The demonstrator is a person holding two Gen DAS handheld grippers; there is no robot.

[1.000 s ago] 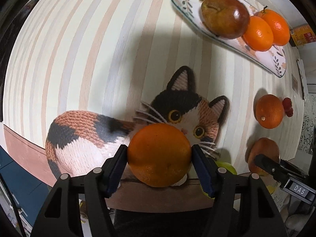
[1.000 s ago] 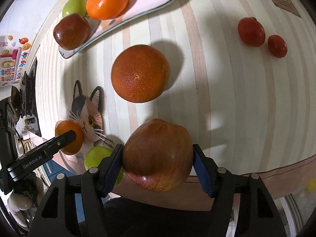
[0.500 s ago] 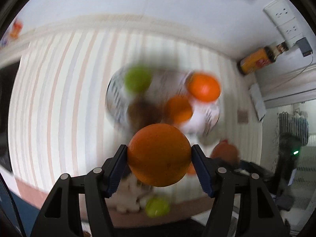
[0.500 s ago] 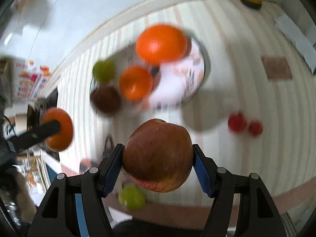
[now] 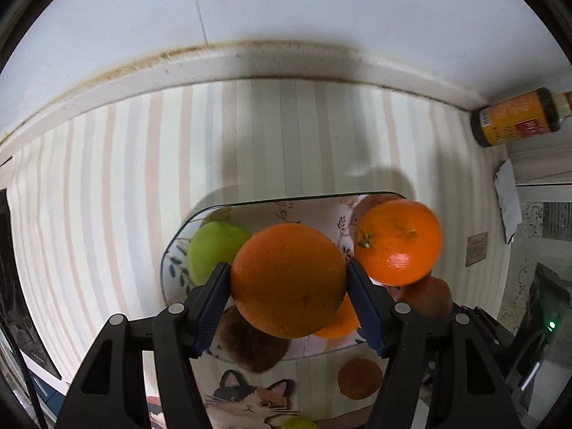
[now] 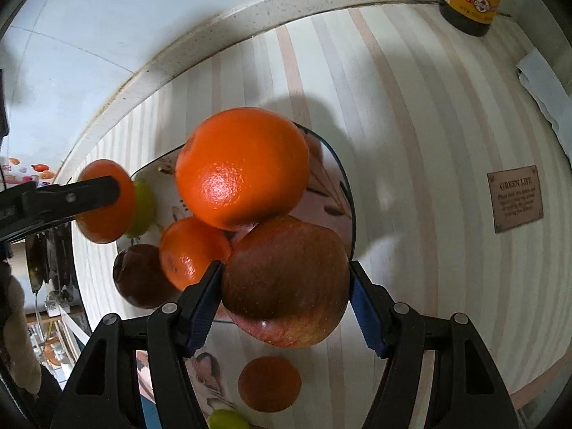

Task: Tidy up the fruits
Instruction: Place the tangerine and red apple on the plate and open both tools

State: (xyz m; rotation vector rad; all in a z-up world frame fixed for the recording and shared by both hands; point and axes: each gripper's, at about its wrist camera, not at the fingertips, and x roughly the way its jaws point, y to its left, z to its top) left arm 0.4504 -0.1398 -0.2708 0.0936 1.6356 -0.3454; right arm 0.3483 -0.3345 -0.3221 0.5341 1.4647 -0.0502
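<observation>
— Orange first: what is on your left side?

— My left gripper (image 5: 287, 282) is clamped on an orange (image 5: 289, 280), its blue pads pressed to both sides, held above the near left part of the plate (image 5: 171, 261). A green apple (image 5: 211, 250) lies on the plate just behind it.

— And on the plate itself?

— A dark apple (image 6: 137, 275) at its near left, a small orange (image 6: 191, 250) beside it, and a large orange (image 6: 243, 168) toward the right.

— Your right side?

— My right gripper (image 6: 286, 286) is closed tight on a red apple (image 6: 286, 282), held over the plate's near right edge. Below, another orange (image 6: 269, 383) rests on the striped cloth (image 6: 411, 143).
</observation>
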